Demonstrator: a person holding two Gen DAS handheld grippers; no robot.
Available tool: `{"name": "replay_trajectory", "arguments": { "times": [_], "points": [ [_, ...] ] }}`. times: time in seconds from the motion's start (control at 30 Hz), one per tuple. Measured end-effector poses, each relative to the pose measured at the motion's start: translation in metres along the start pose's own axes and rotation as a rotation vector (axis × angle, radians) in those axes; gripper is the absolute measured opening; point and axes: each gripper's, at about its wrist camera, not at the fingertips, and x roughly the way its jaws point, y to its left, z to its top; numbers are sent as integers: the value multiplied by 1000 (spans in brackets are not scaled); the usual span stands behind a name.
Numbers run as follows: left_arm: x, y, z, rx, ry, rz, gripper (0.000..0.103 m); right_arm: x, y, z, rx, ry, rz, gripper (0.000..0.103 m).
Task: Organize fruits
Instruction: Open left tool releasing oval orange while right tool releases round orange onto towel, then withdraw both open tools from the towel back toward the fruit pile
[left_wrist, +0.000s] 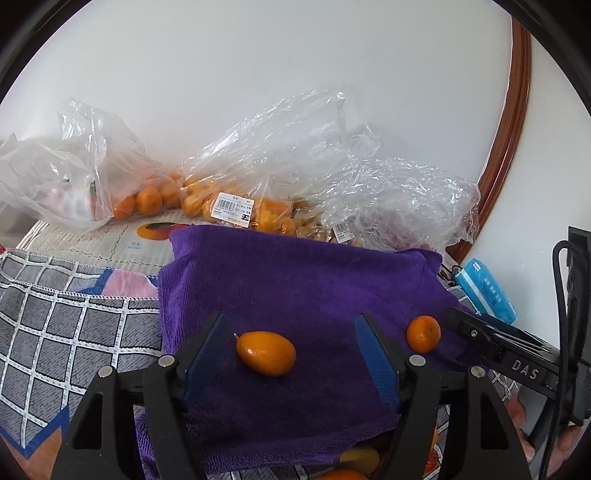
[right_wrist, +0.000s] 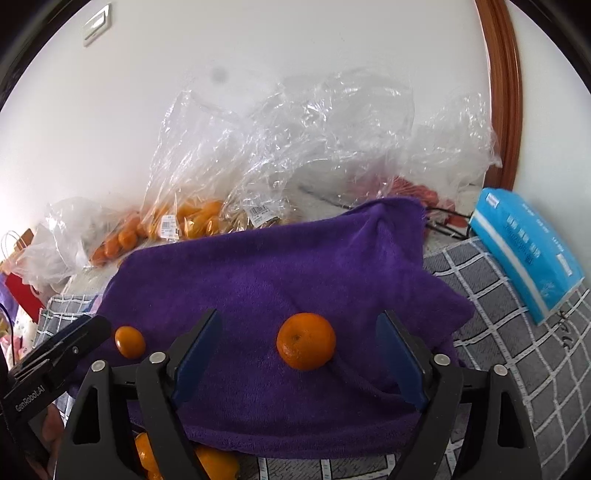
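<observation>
Left wrist view: the left claw (left_wrist: 293, 341) stands open and empty around an oval orange kumquat (left_wrist: 266, 353), which lies on a purple terry towel (left_wrist: 295, 280) closer to the left finger, long axis slanting across the gap. Right wrist view: the right claw (right_wrist: 301, 345) gapes wide and holds nothing; a round orange mandarin (right_wrist: 306, 341) rests on the towel between its fingers, roughly centred, touching neither. Each fruit lies nearest its own claw. Clear plastic bags of oranges (left_wrist: 229, 199) sit behind.
</observation>
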Motion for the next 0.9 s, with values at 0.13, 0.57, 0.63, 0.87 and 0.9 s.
{"name": "replay_trajectory", "arguments": {
  "times": [0.13,0.57,0.63,0.87,0.9],
  "points": [
    [-10,-2,4,5,-35,19,71,-17,-2,-3,33,48,-36,92],
    [-82,-28,9,39,-99,-65,81,-95,-7,-31,8,17,-151,93],
    [-89,-31,1,62,-91,-45,82,-100,-7,-38,-4,5,-110,93],
    [-119,-18,-24,62,-64,15,81,-120,-1,-61,2,-22,-19,93],
    [-124,-13,-28,46,-66,17,81,-123,2,-64,-11,-31,-20,93]
  ]
}}
